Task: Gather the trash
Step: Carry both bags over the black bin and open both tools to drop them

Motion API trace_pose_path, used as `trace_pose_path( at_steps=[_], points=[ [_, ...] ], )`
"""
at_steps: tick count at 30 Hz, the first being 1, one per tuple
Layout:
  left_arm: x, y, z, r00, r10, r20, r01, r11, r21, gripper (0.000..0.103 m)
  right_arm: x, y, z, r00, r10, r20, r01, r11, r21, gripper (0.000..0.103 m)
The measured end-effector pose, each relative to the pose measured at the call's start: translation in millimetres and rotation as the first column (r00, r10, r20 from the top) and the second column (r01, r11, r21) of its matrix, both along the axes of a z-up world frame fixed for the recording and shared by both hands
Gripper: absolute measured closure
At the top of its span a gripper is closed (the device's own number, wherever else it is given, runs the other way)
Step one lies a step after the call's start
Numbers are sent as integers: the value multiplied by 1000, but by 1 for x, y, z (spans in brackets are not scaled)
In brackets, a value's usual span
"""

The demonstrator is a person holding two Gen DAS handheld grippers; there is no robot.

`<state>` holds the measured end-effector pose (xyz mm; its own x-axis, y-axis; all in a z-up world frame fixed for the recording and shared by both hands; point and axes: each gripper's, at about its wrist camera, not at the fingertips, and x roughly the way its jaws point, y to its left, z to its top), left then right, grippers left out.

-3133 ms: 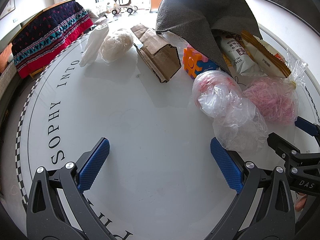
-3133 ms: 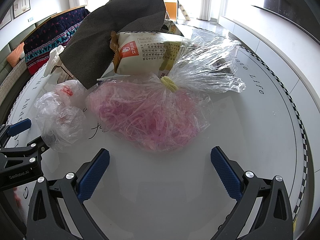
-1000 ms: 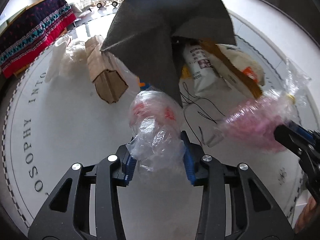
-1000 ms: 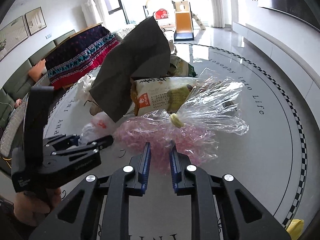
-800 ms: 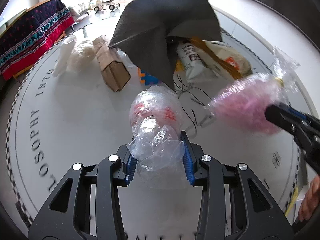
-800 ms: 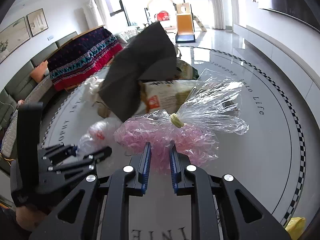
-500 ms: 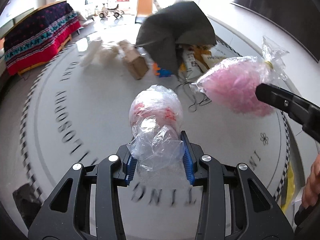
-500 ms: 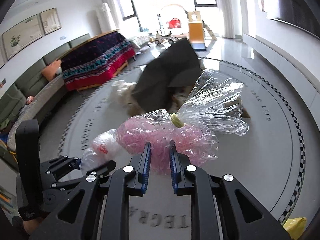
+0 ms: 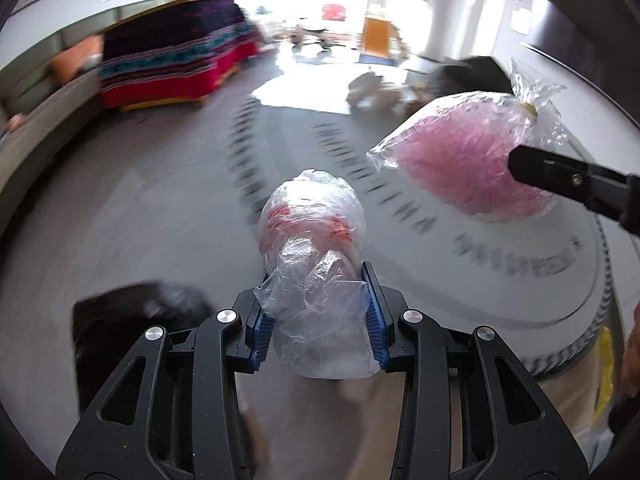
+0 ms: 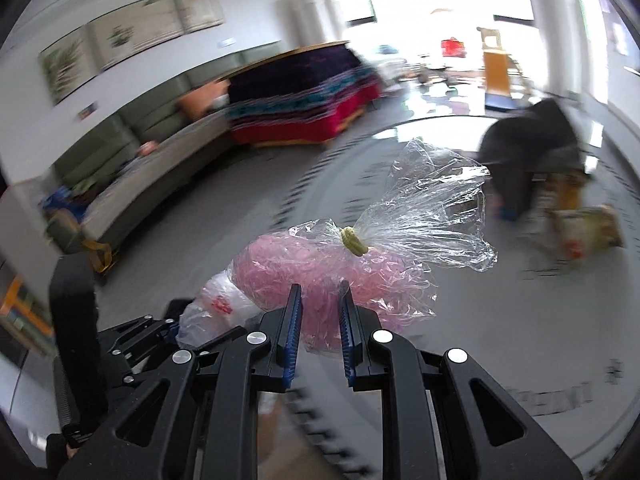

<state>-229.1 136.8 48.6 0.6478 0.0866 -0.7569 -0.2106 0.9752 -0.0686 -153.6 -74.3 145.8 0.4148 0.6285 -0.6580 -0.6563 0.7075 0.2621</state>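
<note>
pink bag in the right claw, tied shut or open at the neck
Tied shut: a yellowish tie cinches the pink bag at its neck, with clear film fanning out beyond.

Open grey floor (image 9: pixel 168 216) lies ahead of the clear bag (image 9: pixel 316 280), with room to pass. Left of it a dark blurred shape (image 9: pixel 132 320) sits close. To its right the pink bag (image 9: pixel 472 164) hangs near. Beyond, a clutter pile (image 10: pixel 552 184) blocks the far floor.

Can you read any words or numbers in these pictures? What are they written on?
No text here can be read for sure.
Dark lettering around the floor ring: too blurred by motion.
Red print on the clear bag in the left gripper: crumpled, unreadable.
Print on the snack packet on the floor: too blurred.
The pink bag in the right gripper: no text shows.
</note>
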Motion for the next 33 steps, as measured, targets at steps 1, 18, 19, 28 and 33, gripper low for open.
trace_pose_path(
  at_steps=[1,18,19,28,33],
  points=[
    [-15,14,-4,999,39,-7,-39,999,3,64,-7,10,0,1000,30,-2,-30,1000,2,83],
    [-161,159,-73,850,507,-143,-519,853,-54,35,-106,220,-37,869,472,-150,-485,873,-59,72],
    [-166,163,-74,843,518,-143,-530,846,-56,7,-109,234,-41,862,477,-171,-495,865,-83,47],
    [-189,175,-79,802,579,-143,-589,807,-38,6,-106,223,-31,894,418,-162,-429,903,-34,35],
    [-176,160,-70,831,539,-137,-547,836,-29,6,-92,207,-31,912,381,-150,-386,922,-8,35]
  ],
)
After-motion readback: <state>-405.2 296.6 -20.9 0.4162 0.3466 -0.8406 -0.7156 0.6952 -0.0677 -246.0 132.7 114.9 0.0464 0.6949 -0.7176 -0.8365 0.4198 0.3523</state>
